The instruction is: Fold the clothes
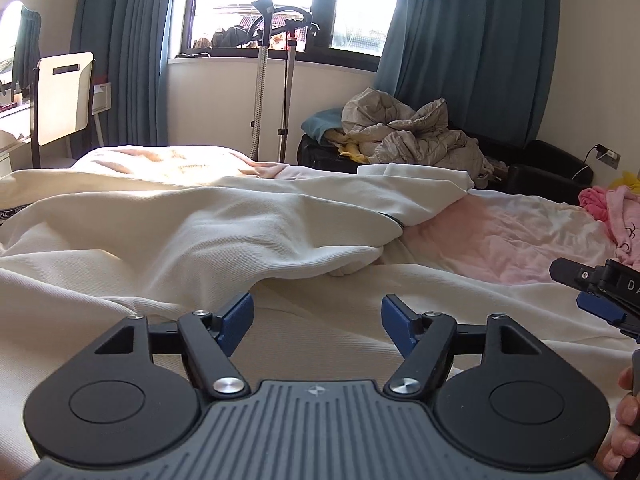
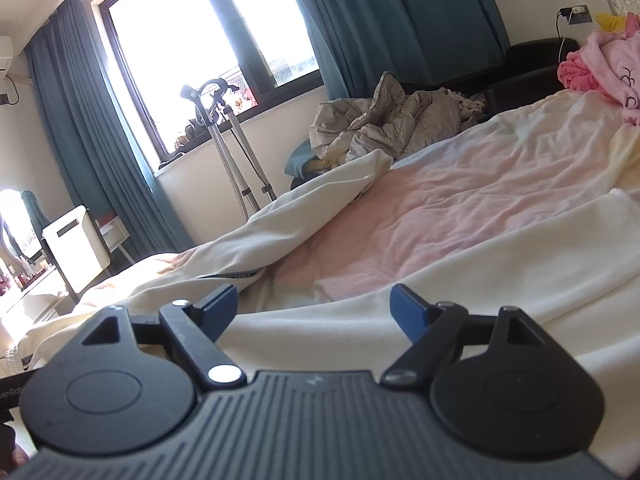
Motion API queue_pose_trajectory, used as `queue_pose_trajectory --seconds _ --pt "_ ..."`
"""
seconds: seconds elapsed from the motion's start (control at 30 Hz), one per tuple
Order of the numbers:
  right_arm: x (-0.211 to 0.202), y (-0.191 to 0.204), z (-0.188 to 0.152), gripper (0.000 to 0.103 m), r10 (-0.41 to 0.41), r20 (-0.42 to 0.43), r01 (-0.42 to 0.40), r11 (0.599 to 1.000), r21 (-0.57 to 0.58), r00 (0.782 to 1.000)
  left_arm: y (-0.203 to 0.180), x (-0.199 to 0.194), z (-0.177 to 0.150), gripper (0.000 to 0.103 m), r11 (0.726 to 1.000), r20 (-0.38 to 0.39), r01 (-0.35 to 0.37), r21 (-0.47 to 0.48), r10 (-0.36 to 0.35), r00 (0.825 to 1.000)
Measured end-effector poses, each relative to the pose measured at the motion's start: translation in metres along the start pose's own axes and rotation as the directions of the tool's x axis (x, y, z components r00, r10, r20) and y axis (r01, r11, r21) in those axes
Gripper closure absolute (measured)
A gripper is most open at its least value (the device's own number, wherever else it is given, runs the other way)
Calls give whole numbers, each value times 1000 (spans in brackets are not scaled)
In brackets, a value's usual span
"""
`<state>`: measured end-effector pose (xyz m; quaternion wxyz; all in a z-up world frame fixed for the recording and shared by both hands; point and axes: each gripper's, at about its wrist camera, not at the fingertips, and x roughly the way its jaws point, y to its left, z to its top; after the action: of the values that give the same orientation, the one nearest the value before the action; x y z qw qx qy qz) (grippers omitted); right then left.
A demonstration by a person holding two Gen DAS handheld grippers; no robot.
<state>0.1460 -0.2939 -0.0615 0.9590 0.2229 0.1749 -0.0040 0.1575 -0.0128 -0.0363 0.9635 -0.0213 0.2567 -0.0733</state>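
A large cream garment (image 1: 224, 224) lies spread and partly folded over on the bed, one fold reaching toward the far side. In the left wrist view my left gripper (image 1: 317, 322) stands open just above the cream cloth, nothing between its blue pads. The right gripper's tip (image 1: 592, 300) shows at the right edge of that view, with a hand (image 1: 624, 432) below it. In the right wrist view my right gripper (image 2: 314, 312) is open over the near cream cloth (image 2: 460, 272), empty. The folded part (image 2: 280, 220) rises to the left.
A pink-and-white bed sheet (image 1: 500, 236) lies under the garment. Pink clothes (image 2: 604, 68) are piled at the bed's far right. A grey quilted heap (image 1: 412, 132) sits on a dark seat. A garment steamer stand (image 1: 276, 80), curtains, a white chair (image 1: 64, 96) and a window stand behind.
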Motion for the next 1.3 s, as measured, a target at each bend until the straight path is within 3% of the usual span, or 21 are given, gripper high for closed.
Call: queue_pose_trajectory --seconds 0.13,0.2,0.3,0.53,0.8,0.97,1.13,1.23,1.3 --pt "0 6 -6 19 9 -3 -10 1000 -29 1000 4 -14 -2 25 1000 38 -14 -21 15 999" --pt "-1 10 -8 19 13 0 -13 999 -47 1000 3 -19 -5 13 999 74 -43 -15 44 996" --pt "-1 14 -11 19 5 5 -4 997 -83 1000 1 -18 -12 13 998 86 -70 -10 70 994" --pt "0 19 -14 19 -18 8 19 993 -115 1000 -7 -4 -22 12 999 49 -39 13 38 998" --pt "5 10 -9 19 -18 -70 16 1000 -25 997 -3 -12 -17 10 999 56 -19 -38 21 998" --pt "50 2 21 21 -50 -97 48 999 -26 994 14 -16 -12 10 992 74 -11 -122 20 997" --pt "138 -1 41 28 -21 -122 17 999 -34 992 34 -10 -12 10 978 45 -4 -207 14 999" --pt "195 -5 41 39 -46 -173 41 999 -36 984 49 -2 -12 10 972 32 -34 -233 43 999" --pt "228 -8 40 47 -108 -214 99 994 -50 971 58 6 -13 10 963 14 -32 -266 37 999"
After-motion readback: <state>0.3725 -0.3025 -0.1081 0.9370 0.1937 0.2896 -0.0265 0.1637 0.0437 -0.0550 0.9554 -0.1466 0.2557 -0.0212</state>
